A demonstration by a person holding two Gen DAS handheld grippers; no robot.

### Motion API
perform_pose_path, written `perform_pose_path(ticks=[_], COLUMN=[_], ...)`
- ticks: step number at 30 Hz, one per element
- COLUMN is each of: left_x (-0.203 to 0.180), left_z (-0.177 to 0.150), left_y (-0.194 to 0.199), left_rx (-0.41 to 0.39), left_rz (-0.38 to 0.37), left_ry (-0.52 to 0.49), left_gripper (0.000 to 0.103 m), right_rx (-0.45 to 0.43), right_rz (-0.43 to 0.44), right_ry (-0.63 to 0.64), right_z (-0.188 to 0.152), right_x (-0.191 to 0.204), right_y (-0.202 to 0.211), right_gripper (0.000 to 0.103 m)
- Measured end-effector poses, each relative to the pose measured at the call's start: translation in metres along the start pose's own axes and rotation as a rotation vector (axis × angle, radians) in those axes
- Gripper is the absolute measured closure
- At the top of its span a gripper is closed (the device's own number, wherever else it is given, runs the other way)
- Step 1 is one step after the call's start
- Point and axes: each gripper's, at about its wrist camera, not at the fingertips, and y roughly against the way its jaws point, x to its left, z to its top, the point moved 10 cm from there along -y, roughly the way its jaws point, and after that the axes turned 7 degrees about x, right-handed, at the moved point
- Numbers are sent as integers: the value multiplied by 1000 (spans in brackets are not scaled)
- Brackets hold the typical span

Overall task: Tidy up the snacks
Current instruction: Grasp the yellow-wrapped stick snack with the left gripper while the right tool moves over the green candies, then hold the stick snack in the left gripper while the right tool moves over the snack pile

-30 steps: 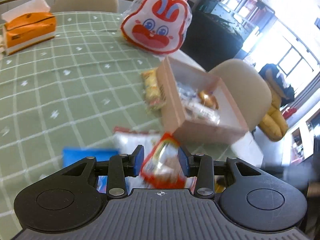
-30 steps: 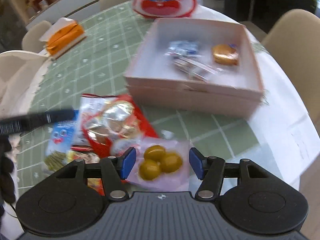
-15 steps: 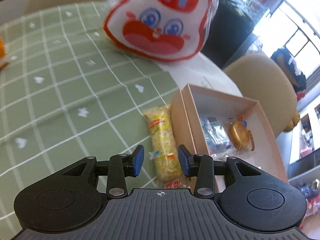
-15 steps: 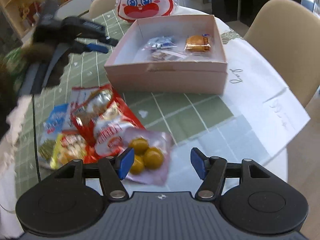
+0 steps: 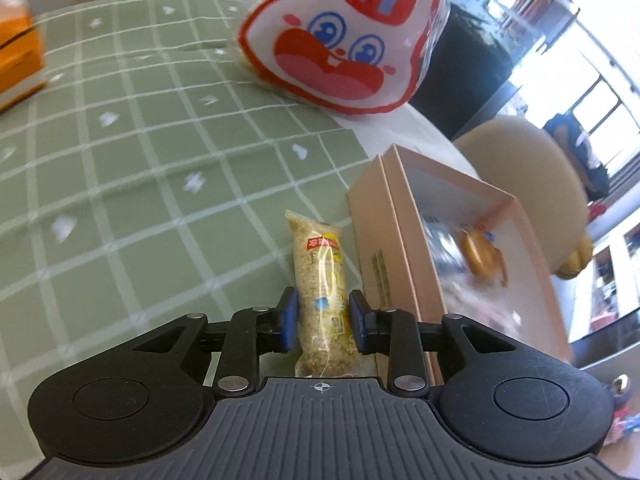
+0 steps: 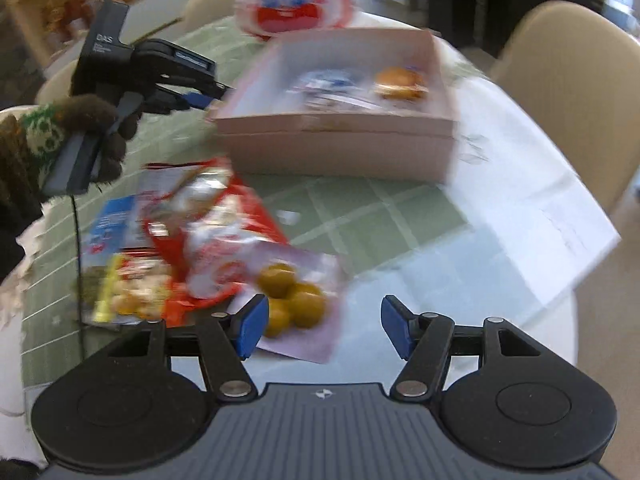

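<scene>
A yellow snack packet point(image 5: 320, 272) lies on the green checked cloth against the outer wall of the pink box point(image 5: 400, 240). My left gripper point(image 5: 324, 316) straddles it, its jaws closing, both pads against the packet's sides. In the right wrist view the box point(image 6: 336, 148) holds a few wrapped snacks. My right gripper point(image 6: 324, 324) hangs open over a purple packet of green-yellow balls point(image 6: 296, 300), which sits by its left pad. The left gripper point(image 6: 200, 96) shows there at the box's far-left corner.
A big rabbit-face bag point(image 5: 344, 40) stands behind the box. Red and blue snack packets point(image 6: 216, 232) are piled left of the purple one. An orange tissue pack point(image 5: 16, 60) sits far left. White paper point(image 6: 540, 220) covers the table's right edge, with a beige chair point(image 6: 568, 92) beyond.
My left gripper moved from the snack pile to the yellow packet beside the box and narrowed onto it. My right gripper drifted slightly right, so the purple packet now sits by its left pad.
</scene>
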Motion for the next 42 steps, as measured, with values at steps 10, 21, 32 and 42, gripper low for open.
perform_pose_path(ticks=[10, 21, 32, 42], left_x=[28, 20, 18, 6], left_z=[-127, -209, -207, -216], left_y=[112, 138, 109, 99], left_rx=[-55, 47, 31, 71], left_rz=[-76, -147, 46, 25], left_ry=[108, 42, -22, -88], left_gripper=[71, 71, 72, 72], right_rx=[65, -57, -107, -86], right_rz=[93, 12, -104, -142], right_ry=[348, 332, 273, 170], right_z=[-10, 34, 10, -19], right_x=[128, 150, 108, 78], right_y=[-41, -60, -25, -15], right_gripper=[40, 55, 36, 36])
